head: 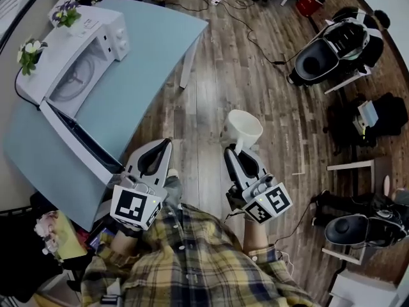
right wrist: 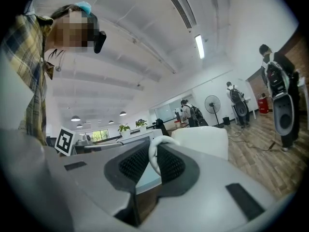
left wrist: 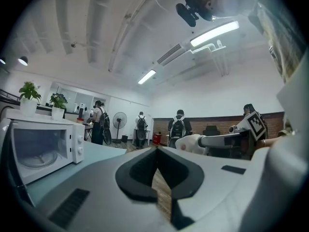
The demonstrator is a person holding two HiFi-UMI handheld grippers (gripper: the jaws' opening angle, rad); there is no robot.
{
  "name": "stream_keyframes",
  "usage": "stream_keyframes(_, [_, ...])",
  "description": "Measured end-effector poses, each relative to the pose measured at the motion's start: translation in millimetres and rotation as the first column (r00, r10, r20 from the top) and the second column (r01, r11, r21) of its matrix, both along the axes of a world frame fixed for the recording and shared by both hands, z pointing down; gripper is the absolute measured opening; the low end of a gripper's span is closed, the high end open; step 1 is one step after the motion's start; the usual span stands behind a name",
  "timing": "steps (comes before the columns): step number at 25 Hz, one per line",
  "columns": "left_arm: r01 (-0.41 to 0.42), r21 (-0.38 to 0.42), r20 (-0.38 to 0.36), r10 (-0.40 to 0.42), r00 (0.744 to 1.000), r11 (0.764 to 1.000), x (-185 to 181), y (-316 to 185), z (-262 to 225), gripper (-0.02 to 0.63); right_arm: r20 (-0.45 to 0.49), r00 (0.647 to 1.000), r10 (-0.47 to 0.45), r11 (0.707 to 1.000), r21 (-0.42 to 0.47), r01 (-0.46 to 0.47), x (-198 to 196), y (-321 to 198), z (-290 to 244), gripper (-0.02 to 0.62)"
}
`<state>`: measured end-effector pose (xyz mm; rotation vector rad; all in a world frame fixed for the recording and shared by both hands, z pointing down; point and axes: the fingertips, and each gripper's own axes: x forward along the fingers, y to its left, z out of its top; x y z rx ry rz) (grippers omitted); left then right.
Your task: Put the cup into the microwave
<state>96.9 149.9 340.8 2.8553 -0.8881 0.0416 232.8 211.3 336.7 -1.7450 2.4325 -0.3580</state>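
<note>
A white cup (head: 245, 126) hangs over the wooden floor, held by its handle (right wrist: 153, 153) between the pads of my right gripper (head: 236, 149), which is shut on it. The cup's body (right wrist: 205, 141) stands just beyond the jaws. The white microwave (head: 77, 56) sits on the light blue table (head: 153, 50) at the far left. Its door (head: 77, 139) hangs open toward me and the turntable shows inside (left wrist: 36, 158). My left gripper (head: 167, 143) is beside the table's near corner, level, its jaws closed tip to tip (left wrist: 155, 151) with nothing between them.
Two small potted plants (head: 29, 51) stand on the microwave's top. A white table leg (head: 186, 66) reaches the floor ahead. Cables, chairs and bags (head: 332, 50) lie at the right. Several people and a standing fan (left wrist: 119, 124) are far back.
</note>
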Motion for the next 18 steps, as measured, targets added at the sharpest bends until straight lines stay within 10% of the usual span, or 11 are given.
stream_keyframes(18, [0.143,-0.036,-0.019,-0.144,0.989,0.989,-9.5,-78.7,-1.0,-0.006,0.025,0.983,-0.181,0.983,-0.010,0.181,-15.3,-126.7,-1.6,0.054])
